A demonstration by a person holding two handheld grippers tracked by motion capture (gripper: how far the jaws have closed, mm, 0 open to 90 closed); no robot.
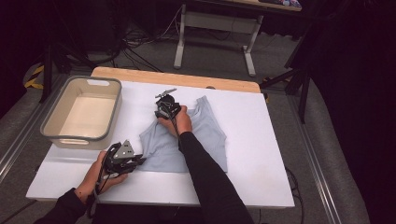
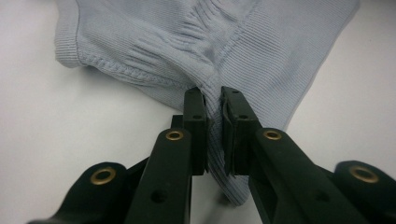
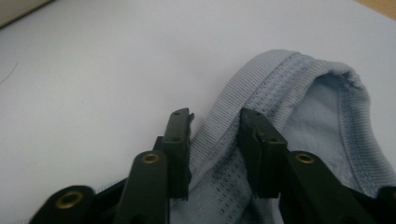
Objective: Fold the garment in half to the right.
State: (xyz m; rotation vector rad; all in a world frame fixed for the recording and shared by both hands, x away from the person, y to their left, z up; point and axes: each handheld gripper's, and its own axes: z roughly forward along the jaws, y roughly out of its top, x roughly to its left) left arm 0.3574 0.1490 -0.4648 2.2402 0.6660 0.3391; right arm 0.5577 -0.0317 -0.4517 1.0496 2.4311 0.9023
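Left gripper [image 2: 213,100]: mine, clamped on a pinched fold at the near-left edge of the pale blue ribbed knit garment [image 1: 205,135].
Right gripper [image 3: 215,122]: mine, its jaws straddle the garment's banded hem, not yet pressing it.
Garment: spread flat mid-table.
Table [image 1: 261,154]: white top.
Bin [image 1: 58,133]: beige plastic, grey-rimmed, far left of the garment.
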